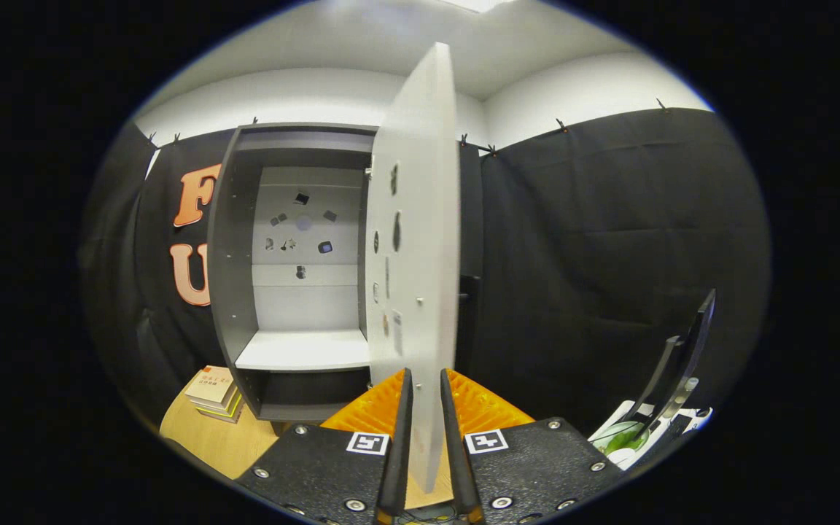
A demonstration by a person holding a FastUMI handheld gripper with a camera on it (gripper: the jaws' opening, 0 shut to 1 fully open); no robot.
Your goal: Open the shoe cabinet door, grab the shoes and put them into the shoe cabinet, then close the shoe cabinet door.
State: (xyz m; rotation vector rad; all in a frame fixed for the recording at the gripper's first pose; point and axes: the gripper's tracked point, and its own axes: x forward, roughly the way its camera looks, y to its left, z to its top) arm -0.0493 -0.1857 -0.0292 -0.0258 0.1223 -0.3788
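Note:
The grey shoe cabinet [234,255] stands ahead and to the left, its inside open to view with a pale shelf [303,350] and small dark marks on the back panel. Its white door [416,240] is swung out toward me and seen nearly edge-on. The door's lower free edge sits between my fingers [399,437], and my gripper [424,397] is shut on it, one finger on each face.
A stack of books [214,394] lies on the wooden table [205,437] left of the cabinet's base. To the right, beyond the fingers, stands a dark slanted rack [675,364] with white and green items [628,437] under it. Black cloth hangs behind.

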